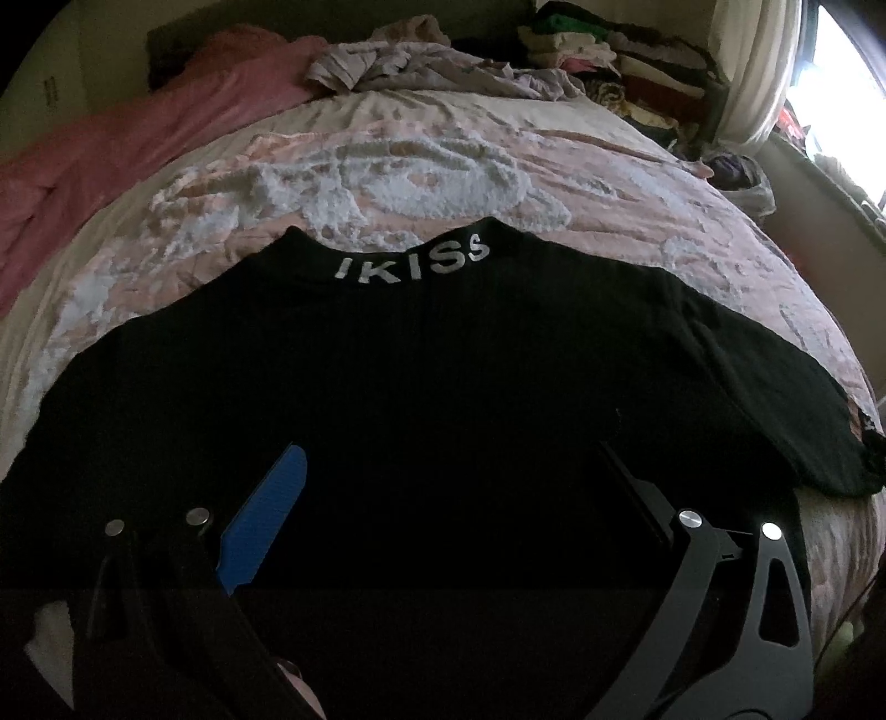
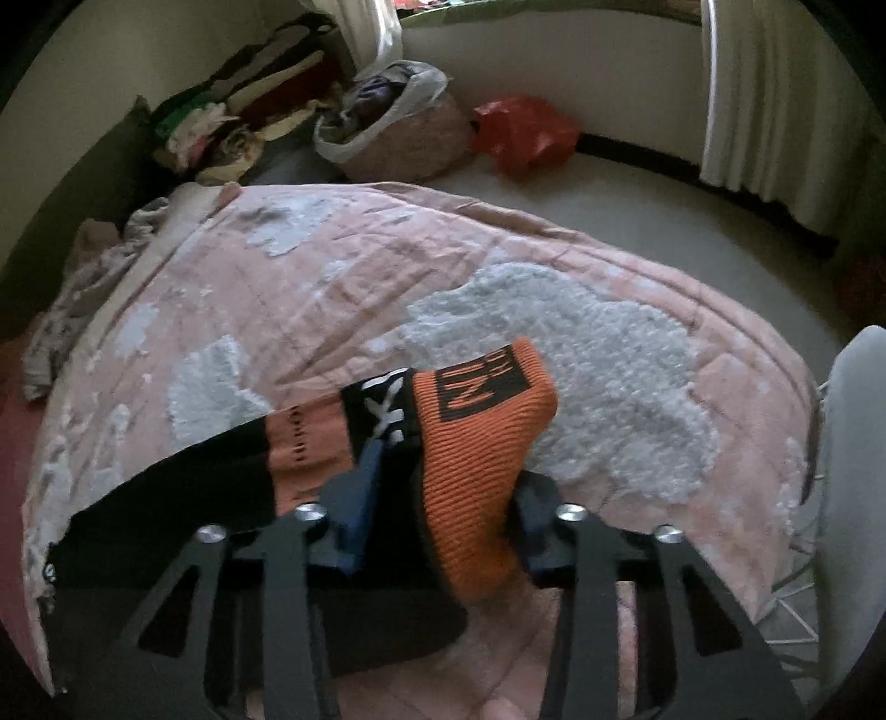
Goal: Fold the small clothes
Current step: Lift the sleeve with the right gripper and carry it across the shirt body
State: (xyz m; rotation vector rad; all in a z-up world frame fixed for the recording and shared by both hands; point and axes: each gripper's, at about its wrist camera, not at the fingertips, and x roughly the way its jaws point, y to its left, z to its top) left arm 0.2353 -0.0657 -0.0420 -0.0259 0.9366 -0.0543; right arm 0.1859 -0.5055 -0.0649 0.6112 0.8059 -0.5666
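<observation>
We see one bed, its pink and white bedspread [image 1: 498, 183] filling most of both views. On it lies one black shirt [image 1: 421, 354], spread flat with the back up, its collar away from us and bearing white letters [image 1: 412, 260]. One sleeve ends in an orange ribbed cuff [image 2: 482, 471], the only cuff we can make out. Beyond the shirt we count one rumpled pale garment [image 1: 421, 66] near the head of the bed, one pink blanket [image 1: 111, 144] along the side, and one heap of folded clothes [image 1: 603, 50] by the wall. On the floor we count two bags: one white sack [image 2: 387, 122] and one red bag [image 2: 523, 133].

Two grippers are in view. Our left gripper [image 1: 448, 476] hangs over the shirt's lower part with its jaws wide apart, nothing between them. Our right gripper [image 2: 443, 487] is clamped on the orange cuff, which bulges up between the two fingers [image 2: 360, 498].
</observation>
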